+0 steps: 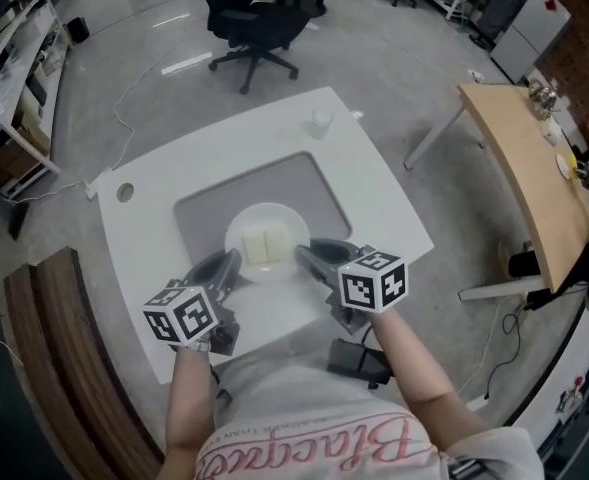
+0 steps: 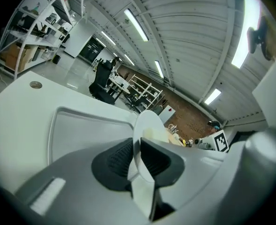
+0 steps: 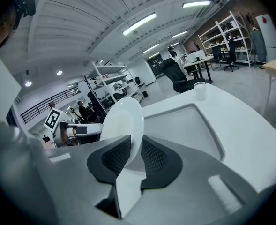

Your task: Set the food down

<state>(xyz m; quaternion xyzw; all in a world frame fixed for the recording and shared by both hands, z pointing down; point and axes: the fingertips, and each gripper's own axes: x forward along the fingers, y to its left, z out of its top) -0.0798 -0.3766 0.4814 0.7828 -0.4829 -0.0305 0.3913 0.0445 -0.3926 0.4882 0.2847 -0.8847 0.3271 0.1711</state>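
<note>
A white plate [image 1: 274, 216] rests on the grey mat [image 1: 304, 183] of the white table [image 1: 374, 188] and carries two pale slabs of food [image 1: 264, 245]. My left gripper [image 1: 232, 264] is at the plate's left rim and my right gripper [image 1: 310, 256] at its right rim. In the left gripper view the plate [image 2: 147, 121] with the food [image 2: 157, 135] stands edge-on, its rim pinched in the left gripper [image 2: 137, 161]. In the right gripper view the plate [image 3: 121, 121] has its rim inside the right gripper [image 3: 137, 156], with a thin gap on one side.
A small white cup [image 1: 321, 121] stands at the table's far edge. A black office chair [image 1: 254, 18] is beyond the table, a wooden desk [image 1: 519, 158] is to the right, and a wooden bench [image 1: 54, 368] is to the near left. A black device [image 1: 359, 361] sits at the near table edge.
</note>
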